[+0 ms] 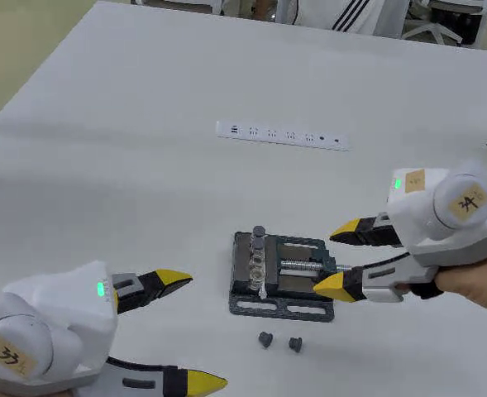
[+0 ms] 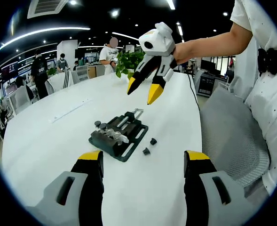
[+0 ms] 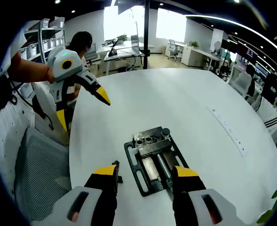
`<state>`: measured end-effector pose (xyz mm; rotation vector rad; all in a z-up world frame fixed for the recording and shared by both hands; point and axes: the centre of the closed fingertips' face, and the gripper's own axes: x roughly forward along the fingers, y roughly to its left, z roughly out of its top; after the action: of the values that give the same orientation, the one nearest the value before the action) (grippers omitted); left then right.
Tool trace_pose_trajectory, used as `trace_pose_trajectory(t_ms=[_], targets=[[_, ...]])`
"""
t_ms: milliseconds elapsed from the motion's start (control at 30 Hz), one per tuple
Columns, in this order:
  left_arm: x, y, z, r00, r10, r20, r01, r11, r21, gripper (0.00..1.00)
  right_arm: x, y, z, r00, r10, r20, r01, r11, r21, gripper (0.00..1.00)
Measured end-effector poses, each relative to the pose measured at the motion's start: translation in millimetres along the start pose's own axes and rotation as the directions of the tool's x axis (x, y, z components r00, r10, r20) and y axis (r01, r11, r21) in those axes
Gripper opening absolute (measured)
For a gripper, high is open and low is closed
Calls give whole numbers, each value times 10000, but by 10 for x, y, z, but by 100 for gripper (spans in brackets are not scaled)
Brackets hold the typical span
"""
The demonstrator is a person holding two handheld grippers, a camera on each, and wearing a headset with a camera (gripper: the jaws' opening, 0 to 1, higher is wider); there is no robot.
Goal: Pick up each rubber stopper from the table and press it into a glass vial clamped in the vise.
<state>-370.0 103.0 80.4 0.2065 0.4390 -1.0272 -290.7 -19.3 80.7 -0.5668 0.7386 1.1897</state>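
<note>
A small dark vise [image 1: 297, 281] stands on the white table [image 1: 144, 165] and clamps a row of glass vials [image 1: 258, 263]; the two far ones carry dark stoppers [image 1: 259, 237]. Two loose rubber stoppers [image 1: 265, 339] [image 1: 295, 344] lie just in front of the vise. My right gripper [image 1: 330, 260] hovers open at the vise's right side, above its screw. My left gripper [image 1: 200, 331] is open at the lower left, apart from the vise. In the left gripper view the vise [image 2: 119, 136] and loose stoppers [image 2: 150, 146] lie ahead of the open jaws. In the right gripper view the vise [image 3: 152, 157] sits between the jaws.
A white power strip [image 1: 280, 135] lies across the table beyond the vise. A mesh chair [image 2: 227, 127] stands at the table's edge beside the person. Other people and desks are in the background, away from the table.
</note>
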Motion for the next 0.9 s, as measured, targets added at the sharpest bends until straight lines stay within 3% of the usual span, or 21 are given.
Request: trace_pose_trajectory(t_ms=[200,533,700,900], targets=[[80,9,-19,9993,-278,-240,285,9992,298,62,-100,154,-141,9987,25,507,-37,9997,237,52],[306,73,-99,9949,-808,-601,842,9949,565,43,-211,410,-355,9929,186,1176,-293,9955,903,66],[428,67,-183,9877,-1198,-1001,1285,9881,849,31,-250,513,-440,9883,205,1511,-377,9930,1118,77],[615,22,-273,9732,-1789,-1443,1981,9713,1317,23,-277,552,-633,9867,141,1617,-400,9866,1581,81]])
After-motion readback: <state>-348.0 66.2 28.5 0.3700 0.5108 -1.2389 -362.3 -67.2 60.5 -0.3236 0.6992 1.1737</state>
